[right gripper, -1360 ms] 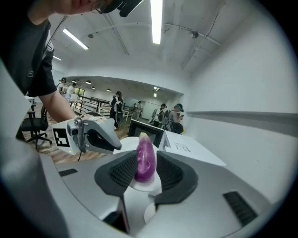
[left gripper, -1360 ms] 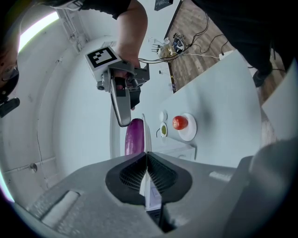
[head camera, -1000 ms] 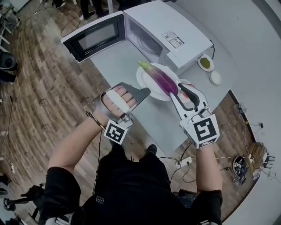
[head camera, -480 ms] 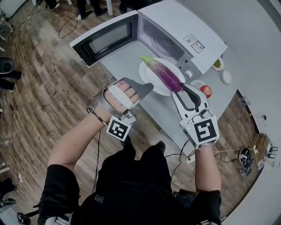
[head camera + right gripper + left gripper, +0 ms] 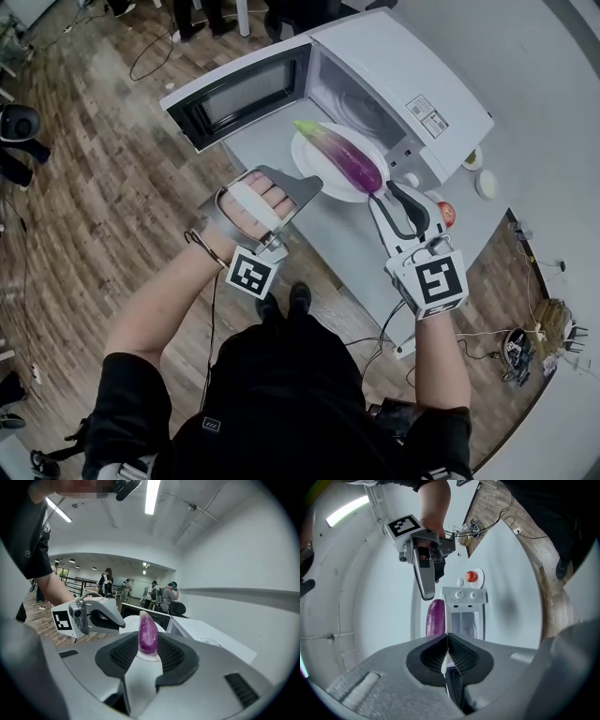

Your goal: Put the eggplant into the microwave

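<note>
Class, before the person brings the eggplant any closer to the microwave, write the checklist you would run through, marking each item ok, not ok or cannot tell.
1. Microwave door open: ok, it is swung wide.
2. Right hand-held gripper shut on the eggplant: ok, the pads press on its purple end.
3. Left hand-held gripper shut on the plate: ok, the thin white rim sits between its closed pads.
4. Eggplant lying along the plate: ok.
5. Plate in front of the open cavity: ok.
6. Cavity free of other things: cannot tell, only part of it shows.
</note>
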`<action>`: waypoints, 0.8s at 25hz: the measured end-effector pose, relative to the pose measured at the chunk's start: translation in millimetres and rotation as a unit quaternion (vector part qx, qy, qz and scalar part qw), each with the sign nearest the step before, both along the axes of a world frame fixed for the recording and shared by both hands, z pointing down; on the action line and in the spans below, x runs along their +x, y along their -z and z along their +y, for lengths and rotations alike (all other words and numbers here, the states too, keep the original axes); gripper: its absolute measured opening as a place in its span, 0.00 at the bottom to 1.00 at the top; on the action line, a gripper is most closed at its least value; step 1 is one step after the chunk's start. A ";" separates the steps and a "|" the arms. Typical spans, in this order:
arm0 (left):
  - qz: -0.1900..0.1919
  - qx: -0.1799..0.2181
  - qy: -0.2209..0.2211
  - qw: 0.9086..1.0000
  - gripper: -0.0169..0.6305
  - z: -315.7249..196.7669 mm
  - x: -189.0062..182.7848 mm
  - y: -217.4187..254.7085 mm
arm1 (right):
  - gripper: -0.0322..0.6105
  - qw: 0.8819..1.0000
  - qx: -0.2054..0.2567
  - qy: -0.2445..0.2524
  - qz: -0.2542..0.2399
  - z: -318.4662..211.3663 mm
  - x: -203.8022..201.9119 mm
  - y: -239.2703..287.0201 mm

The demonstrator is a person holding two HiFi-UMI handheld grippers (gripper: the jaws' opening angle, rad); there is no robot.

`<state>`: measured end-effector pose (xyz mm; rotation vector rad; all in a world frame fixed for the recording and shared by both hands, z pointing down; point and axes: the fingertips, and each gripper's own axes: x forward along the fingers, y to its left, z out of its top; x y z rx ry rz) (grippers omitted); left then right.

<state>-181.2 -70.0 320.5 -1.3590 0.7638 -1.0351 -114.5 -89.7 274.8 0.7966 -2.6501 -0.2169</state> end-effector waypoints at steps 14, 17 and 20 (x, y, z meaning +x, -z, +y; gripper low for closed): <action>-0.001 0.005 0.006 1.000 0.05 -36.1 -19.6 20.5 | 0.34 0.999 -0.009 0.029 0.013 -40.4 -31.4 23.9; 0.007 0.005 -0.013 1.000 0.05 -52.6 -30.1 17.9 | 0.34 1.000 0.001 -0.002 0.009 -51.5 -41.1 25.5; 0.010 0.000 -0.040 0.999 0.05 -64.5 -42.1 11.6 | 0.34 0.999 -0.012 -0.048 0.002 -61.7 -47.4 13.6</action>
